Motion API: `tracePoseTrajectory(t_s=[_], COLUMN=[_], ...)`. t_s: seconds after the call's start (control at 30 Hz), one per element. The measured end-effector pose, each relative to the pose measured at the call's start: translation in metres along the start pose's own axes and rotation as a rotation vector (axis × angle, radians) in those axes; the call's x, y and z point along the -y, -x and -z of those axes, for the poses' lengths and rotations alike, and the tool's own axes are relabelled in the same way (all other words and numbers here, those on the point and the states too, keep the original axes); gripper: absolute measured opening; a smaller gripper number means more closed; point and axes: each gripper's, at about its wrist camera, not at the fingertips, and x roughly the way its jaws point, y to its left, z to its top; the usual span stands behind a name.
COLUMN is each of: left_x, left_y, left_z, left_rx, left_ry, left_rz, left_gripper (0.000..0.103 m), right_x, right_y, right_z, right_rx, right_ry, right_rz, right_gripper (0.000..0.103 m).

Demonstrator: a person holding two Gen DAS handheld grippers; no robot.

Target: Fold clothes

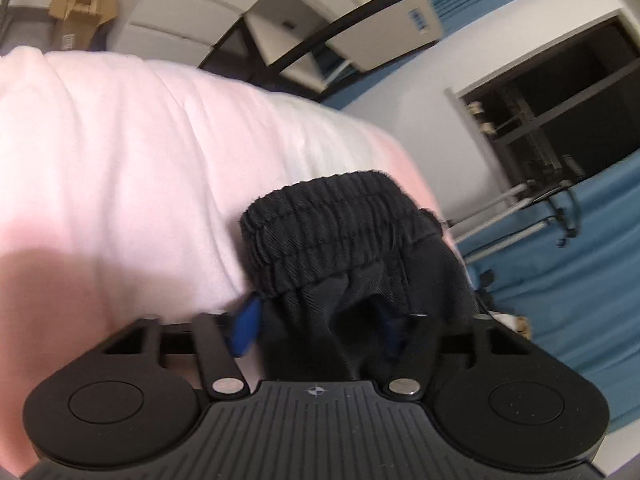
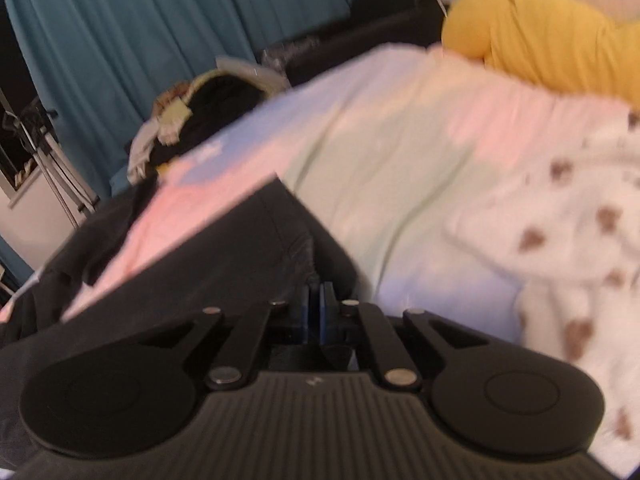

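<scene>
Black trousers with an elastic waistband [image 1: 332, 232] lie over a pink and white bed cover [image 1: 140, 140]. My left gripper [image 1: 320, 320] has its blue pads wide apart with a thick bunch of the waistband cloth between them, and it holds that cloth. In the right wrist view my right gripper [image 2: 316, 300] has its blue pads pressed together on an edge of the same black trousers [image 2: 224, 248], which stretch away to the left over the bed cover [image 2: 400, 168].
A yellow pillow [image 2: 552, 40] and a white blanket with brown spots [image 2: 568, 240] lie on the bed at the right. A heap of clothes [image 2: 200, 120] sits beyond the bed by teal curtains [image 2: 160, 20]. A dark shelf unit [image 1: 560, 112] and a cardboard box [image 1: 80, 4] stand behind.
</scene>
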Motion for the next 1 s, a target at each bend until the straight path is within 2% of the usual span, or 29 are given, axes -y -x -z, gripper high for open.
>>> tracePoseTrajectory(t_s=[0.1, 0.13, 0.23, 0.27, 0.37, 0.43, 0.53, 0.63, 0.73, 0.77, 0.83, 0.87, 0.9, 0.97, 1.0], left_x=[0.026, 0.032, 0.038, 0.033, 0.007, -0.017, -0.045, -0.045, -0.045, -0.045, -0.038, -0.034, -0.023, 0.001, 0.013], left_y=[0.021, 0.033, 0.074, 0.085, 0.107, 0.105, 0.097, 0.099, 0.1, 0.101, 0.113, 0.119, 0.129, 0.149, 0.16], left_z=[-0.003, -0.006, -0.017, -0.016, -0.006, 0.003, 0.014, 0.016, 0.017, 0.018, 0.02, 0.022, 0.026, 0.036, 0.041], left_rx=[0.04, 0.043, 0.014, 0.003, -0.034, -0.072, -0.098, -0.088, -0.077, -0.074, -0.072, -0.071, -0.052, -0.004, 0.02], left_ry=[-0.108, -0.115, -0.056, -0.049, -0.034, -0.03, -0.045, -0.094, -0.143, -0.159, -0.229, -0.266, -0.315, -0.418, -0.47], left_rz=[-0.009, 0.01, 0.073, 0.071, 0.044, 0.004, -0.023, -0.008, 0.007, 0.012, -0.007, -0.018, -0.017, -0.008, -0.003], left_gripper=[0.007, 0.007, 0.006, 0.006, 0.006, 0.006, 0.006, 0.006, 0.008, 0.013, 0.027, 0.044, 0.063, 0.078, 0.078], right_x=[-0.003, -0.005, -0.009, -0.009, 0.014, 0.045, 0.083, 0.097, 0.084, 0.081, 0.076, 0.073, 0.069, 0.055, 0.044], right_y=[0.019, 0.027, 0.053, 0.059, 0.06, 0.047, 0.02, 0.016, 0.021, 0.023, 0.032, 0.037, 0.043, 0.055, 0.06], right_z=[-0.023, -0.033, -0.054, -0.055, -0.04, -0.016, 0.026, 0.036, 0.025, 0.021, 0.011, 0.008, 0.003, -0.004, -0.008], right_rx=[0.055, 0.075, 0.134, 0.145, 0.105, 0.026, -0.111, -0.092, -0.071, -0.068, -0.044, -0.023, 0.004, 0.058, 0.081], right_ry=[-0.04, -0.056, -0.072, -0.062, -0.085, -0.125, -0.112, -0.137, -0.071, -0.06, -0.029, -0.009, 0.016, 0.068, 0.094], right_rz=[-0.024, -0.043, -0.085, -0.078, -0.025, 0.027, 0.095, 0.063, 0.063, 0.069, 0.084, 0.081, 0.078, 0.072, 0.057], right_gripper=[0.005, 0.005, 0.005, 0.005, 0.005, 0.005, 0.005, 0.005, 0.01, 0.013, 0.025, 0.041, 0.047, 0.047, 0.047])
